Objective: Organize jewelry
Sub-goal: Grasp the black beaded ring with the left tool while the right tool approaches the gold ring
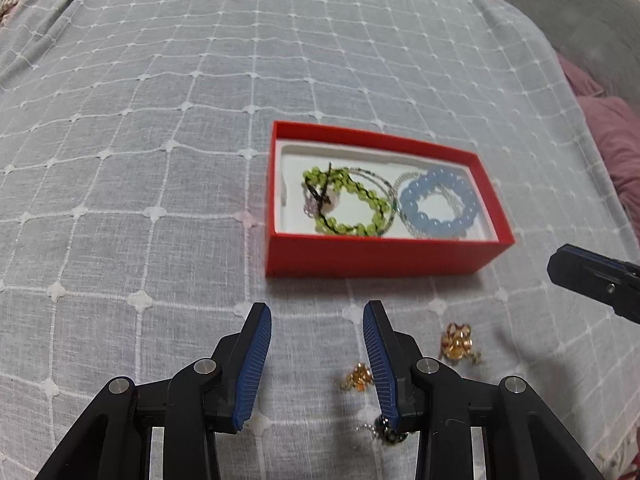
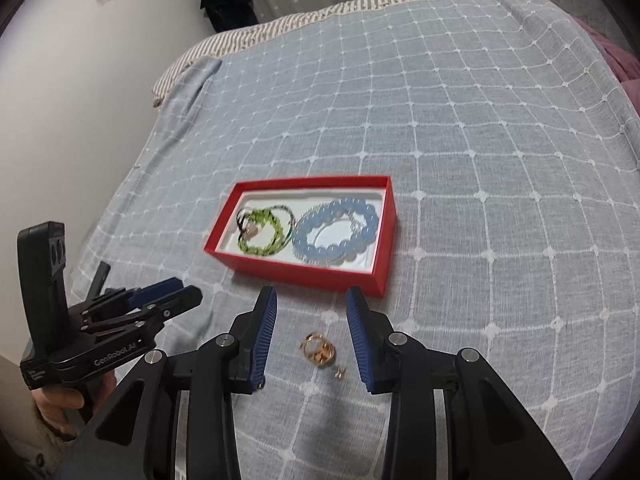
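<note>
A red box with a white lining sits on the grey checked bedspread. It holds a green bead bracelet and a blue bead bracelet. Gold earrings lie on the cloth in front of the box: one to the right, one beside my left gripper's right finger, and a dark piece under that finger. My left gripper is open and empty. My right gripper is open, empty, with a gold earring between its fingers on the cloth.
The bedspread covers the bed. A striped pillow lies at the far edge and pink bedding at the right side. A white wall is to the left. The right gripper's tip shows in the left wrist view, and the left gripper in the right wrist view.
</note>
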Tool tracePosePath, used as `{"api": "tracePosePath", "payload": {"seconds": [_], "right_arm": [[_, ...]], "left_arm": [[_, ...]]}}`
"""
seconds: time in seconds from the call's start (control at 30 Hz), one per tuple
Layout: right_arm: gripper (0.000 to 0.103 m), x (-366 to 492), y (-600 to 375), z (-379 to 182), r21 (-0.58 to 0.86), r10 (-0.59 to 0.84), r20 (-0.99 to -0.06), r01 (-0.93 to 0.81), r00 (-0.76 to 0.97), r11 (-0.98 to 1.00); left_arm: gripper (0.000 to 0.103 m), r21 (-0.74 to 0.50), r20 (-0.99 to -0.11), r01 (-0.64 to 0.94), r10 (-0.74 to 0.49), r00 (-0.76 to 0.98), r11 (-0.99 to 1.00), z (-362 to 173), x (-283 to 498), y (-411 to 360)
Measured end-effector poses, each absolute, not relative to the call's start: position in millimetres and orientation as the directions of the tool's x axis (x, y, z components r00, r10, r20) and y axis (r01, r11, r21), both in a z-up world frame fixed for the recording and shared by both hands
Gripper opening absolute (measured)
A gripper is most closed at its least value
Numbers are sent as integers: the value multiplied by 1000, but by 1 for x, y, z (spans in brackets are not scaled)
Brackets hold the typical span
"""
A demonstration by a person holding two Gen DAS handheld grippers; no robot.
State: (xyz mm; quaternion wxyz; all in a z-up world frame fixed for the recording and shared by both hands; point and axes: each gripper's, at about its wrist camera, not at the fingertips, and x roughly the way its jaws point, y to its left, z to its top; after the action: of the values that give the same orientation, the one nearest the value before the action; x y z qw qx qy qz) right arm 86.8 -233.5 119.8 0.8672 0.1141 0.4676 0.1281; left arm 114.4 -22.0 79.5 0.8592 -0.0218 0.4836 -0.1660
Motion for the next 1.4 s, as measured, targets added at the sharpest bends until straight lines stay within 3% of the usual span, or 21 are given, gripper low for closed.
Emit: {"api": "tracePosePath", "payload": {"seconds": [0.73,1.03,1.23,1.27,1.33,1.4], "right_arm": [[39,87,-227,86,308,311,-845,-80,435,948],[39,89,-227,79,305,307,-853,-74,422,949],[39,91,-227,75,304,305,-857,-71,416,950],[39,91,-226,75,303,305,-857,-74,416,950],[39,90,-224,75,301,306,-857,-79,414,950],[39,90,-223,73,300,308,-858,-84,412,950]], "left_arm": [[41,-148,-890,317,-266,370,937,45,106,-49],[40,-143,-901,437,-300,314,888,46,80,-70],[40,-95,-916,466,-261,305,880,38,74,-82],[39,-91,-915,467,-259,309,880,38,76,-81],[24,-80,-915,469,-251,314,879,37,77,-82],[24,-80,-918,469,-248,309,880,33,75,-83]]}}
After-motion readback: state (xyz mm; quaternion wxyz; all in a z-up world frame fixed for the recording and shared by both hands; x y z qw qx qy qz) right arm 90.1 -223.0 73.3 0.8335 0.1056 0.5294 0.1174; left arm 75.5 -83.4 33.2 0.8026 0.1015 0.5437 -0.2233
